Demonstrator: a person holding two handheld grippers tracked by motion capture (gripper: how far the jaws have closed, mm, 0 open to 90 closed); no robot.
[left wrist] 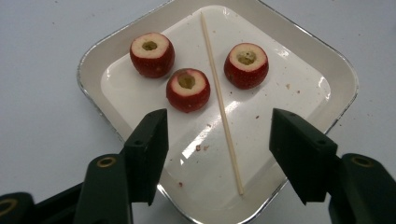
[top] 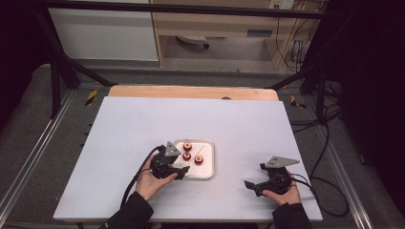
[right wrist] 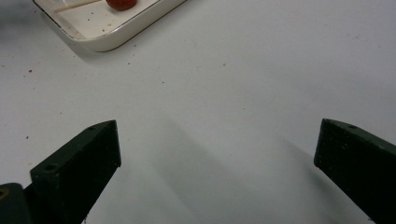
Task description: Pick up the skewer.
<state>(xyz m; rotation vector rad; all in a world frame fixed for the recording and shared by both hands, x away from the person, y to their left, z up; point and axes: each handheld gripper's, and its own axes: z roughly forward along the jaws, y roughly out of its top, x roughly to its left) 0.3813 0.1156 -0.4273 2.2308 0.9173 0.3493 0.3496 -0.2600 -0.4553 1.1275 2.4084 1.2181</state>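
The left gripper (left wrist: pixel 217 154) hangs over the tray (left wrist: pixel 322 60), jaws parted and holding nothing, the wooden skewer (left wrist: pixel 222 109) lying between them. Better to lower squarely and close near the skewer's end, clear of the nearest cored fruit (left wrist: pixel 188 89). The right gripper (right wrist: pixel 217 154) waits wide apart above bare tabletop (right wrist: pixel 243 74).

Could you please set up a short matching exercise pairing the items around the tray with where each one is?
1. wooden skewer
2. left gripper
3. right gripper
4. three cored red fruits

a. open over bare table, away from the tray
b. lying loose between two of the fruits
c. open above the tray's near end, astride the skewer
d. standing in the tray, hollow side up

Pairs: 1-b, 2-c, 3-a, 4-d
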